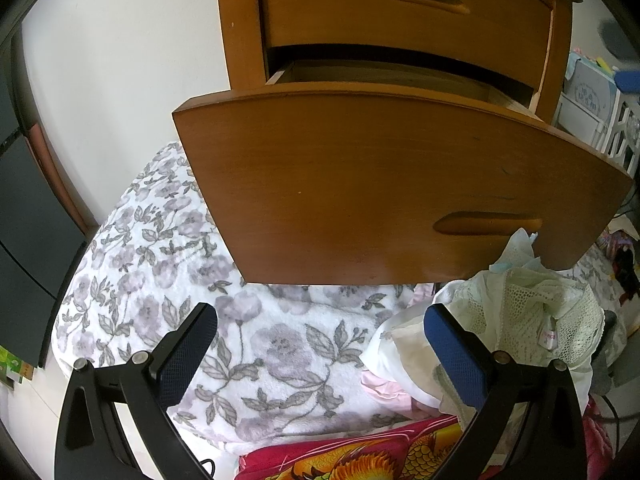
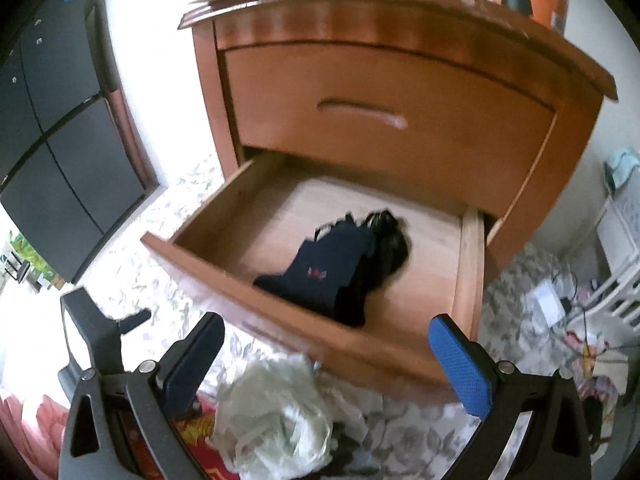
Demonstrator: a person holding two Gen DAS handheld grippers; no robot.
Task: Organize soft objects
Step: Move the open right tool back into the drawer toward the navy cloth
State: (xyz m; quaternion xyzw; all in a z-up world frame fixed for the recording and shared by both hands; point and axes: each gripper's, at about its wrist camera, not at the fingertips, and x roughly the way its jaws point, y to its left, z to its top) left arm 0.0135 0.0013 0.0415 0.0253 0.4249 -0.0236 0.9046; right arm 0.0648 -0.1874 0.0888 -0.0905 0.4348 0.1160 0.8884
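Both claws, left (image 1: 320, 344) and right (image 2: 326, 354), gape wide, empty. Drawer (image 2: 280, 320) overhangs the pale garment (image 2: 276, 416); lifting it carelessly could snag the front.

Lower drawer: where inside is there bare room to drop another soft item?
In the lower drawer, the bare floor lies between its left wall and the dark clothes, plus a strip along the back. The front-right part, where the clothes lie, is crowded.
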